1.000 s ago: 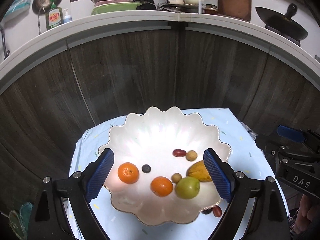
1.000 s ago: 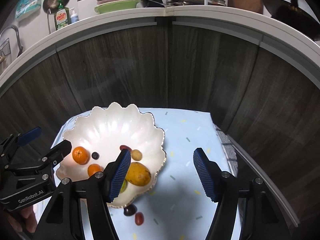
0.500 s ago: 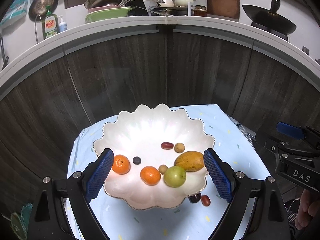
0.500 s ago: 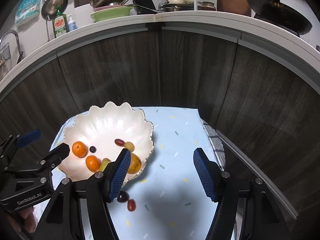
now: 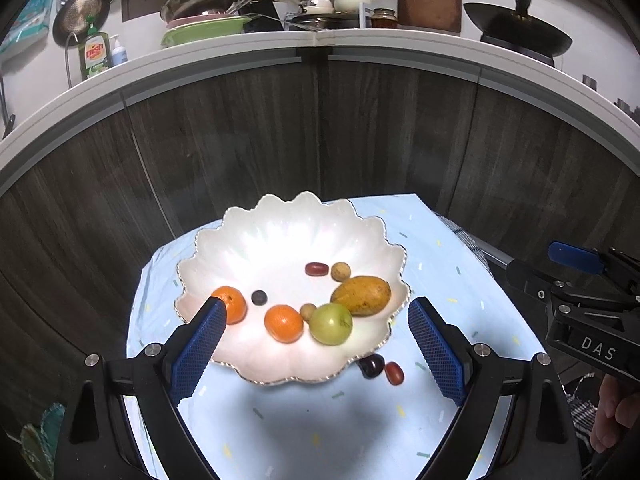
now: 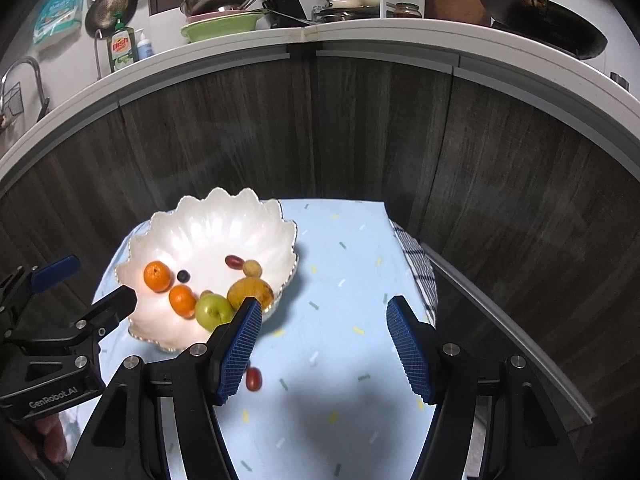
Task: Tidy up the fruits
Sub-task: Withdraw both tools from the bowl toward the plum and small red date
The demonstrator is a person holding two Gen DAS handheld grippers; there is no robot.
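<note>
- While most fruit already sits in the scalloped bowl (image 5: 280, 232), a red date (image 5: 394, 373) and a dark fruit (image 5: 371, 365) remain on the tabletop (image 5: 320, 420) beside its rim.
- Your left claw (image 5: 316, 344) and right claw (image 6: 324, 344) both gape wide, empty.

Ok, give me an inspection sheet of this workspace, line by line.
Surface: light blue cloth with confetti print over a small table.
Job's things: white scalloped bowl holding two oranges, green apple, mango, small fruits; dark fruit and red fruit lie on the cloth beside the bowl.
Clutter: checked towel at the table's edge.
Grippers: left tool open, empty; right tool open, empty.
Cables: nothing seen.
Surroundings: dark wood cabinets, counter with pans and dish soap.
</note>
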